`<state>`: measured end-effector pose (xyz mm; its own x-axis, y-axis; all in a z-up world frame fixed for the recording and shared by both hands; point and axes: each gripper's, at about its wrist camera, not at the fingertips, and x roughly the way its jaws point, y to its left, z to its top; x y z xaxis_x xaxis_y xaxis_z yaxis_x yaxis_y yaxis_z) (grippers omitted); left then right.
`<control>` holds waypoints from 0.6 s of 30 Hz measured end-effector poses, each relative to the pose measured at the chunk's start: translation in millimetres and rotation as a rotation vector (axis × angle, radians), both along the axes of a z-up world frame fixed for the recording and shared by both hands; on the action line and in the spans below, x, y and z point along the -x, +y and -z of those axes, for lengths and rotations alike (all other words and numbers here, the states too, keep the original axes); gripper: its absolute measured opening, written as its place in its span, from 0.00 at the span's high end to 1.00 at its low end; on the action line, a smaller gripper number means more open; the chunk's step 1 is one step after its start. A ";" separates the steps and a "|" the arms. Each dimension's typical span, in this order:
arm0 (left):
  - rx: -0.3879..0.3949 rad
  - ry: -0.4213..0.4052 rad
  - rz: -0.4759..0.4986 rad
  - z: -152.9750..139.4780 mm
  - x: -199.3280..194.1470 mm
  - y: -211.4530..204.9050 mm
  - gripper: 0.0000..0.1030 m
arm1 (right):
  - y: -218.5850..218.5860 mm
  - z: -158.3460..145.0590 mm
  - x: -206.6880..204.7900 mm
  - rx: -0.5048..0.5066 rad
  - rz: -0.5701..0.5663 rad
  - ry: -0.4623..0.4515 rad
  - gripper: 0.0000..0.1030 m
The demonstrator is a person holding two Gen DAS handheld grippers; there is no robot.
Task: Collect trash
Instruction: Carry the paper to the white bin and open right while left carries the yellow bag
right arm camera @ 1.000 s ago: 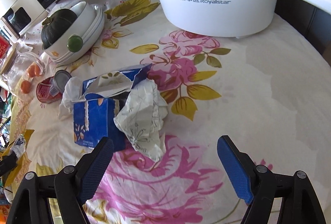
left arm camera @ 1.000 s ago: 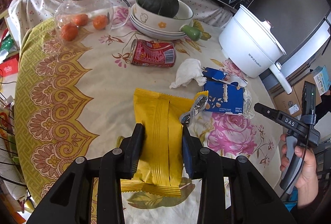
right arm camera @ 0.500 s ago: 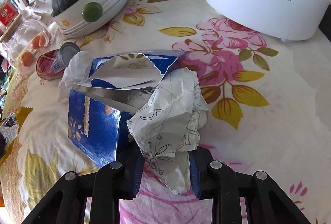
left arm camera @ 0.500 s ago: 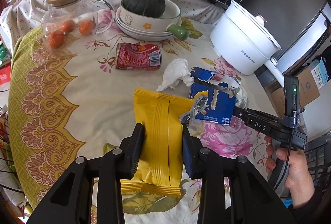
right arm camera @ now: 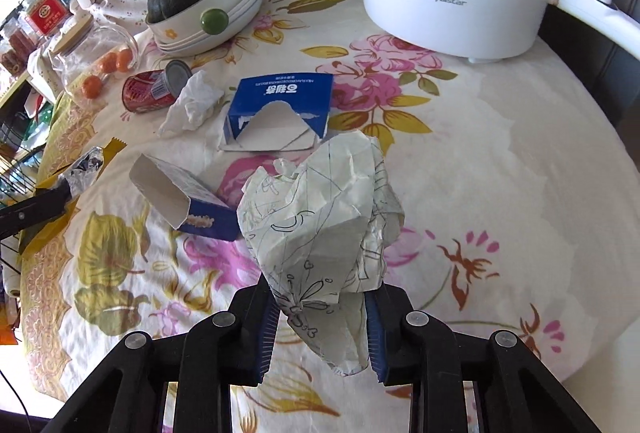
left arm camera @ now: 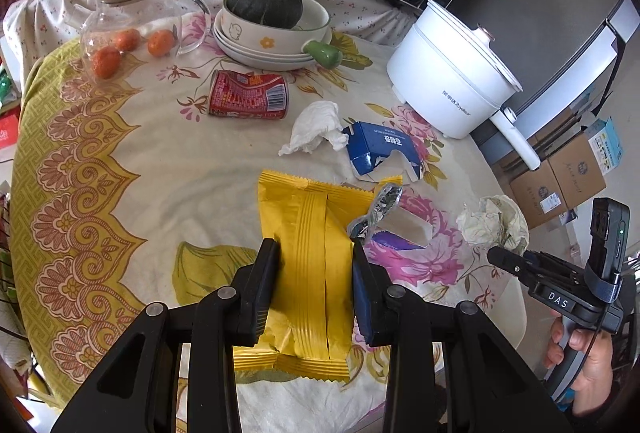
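Both tongs are loaded: left tongs [left arm camera: 314, 285] clamp the yellow wrapper [left arm camera: 316, 253], right tongs [right arm camera: 320, 317], having just closed, pinch crumpled paper [right arm camera: 320, 217]. Next, I'd guess, a bin; none shows.

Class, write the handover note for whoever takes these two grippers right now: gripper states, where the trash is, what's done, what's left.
Left gripper: shut on the yellow snack wrapper.
Right gripper: jaws just closed on the crumpled paper, now lifted off the table.
Loose on the table: red can, white tissue, torn blue box, blue carton, foil scrap.
Done: two pieces gripped.
Left: bin both, then collect the rest. No bin in view.
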<state>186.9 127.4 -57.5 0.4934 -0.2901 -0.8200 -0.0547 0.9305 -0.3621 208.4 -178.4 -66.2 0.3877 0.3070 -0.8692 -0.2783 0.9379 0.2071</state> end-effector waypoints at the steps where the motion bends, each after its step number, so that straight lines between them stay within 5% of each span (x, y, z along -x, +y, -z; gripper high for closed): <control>1: 0.013 -0.002 -0.003 -1.0 3.7 -1.4 0.64 | -5.0 -1.3 4.9 -0.005 0.009 0.003 0.68; 7: 0.050 -0.023 0.023 -8.5 18.8 -21.8 0.64 | -34.5 -1.2 32.0 -0.065 0.071 0.021 0.68; 18: -0.011 -0.068 0.177 -15.5 23.7 -91.4 0.64 | -65.8 -15.6 64.7 -0.031 0.084 -0.005 0.68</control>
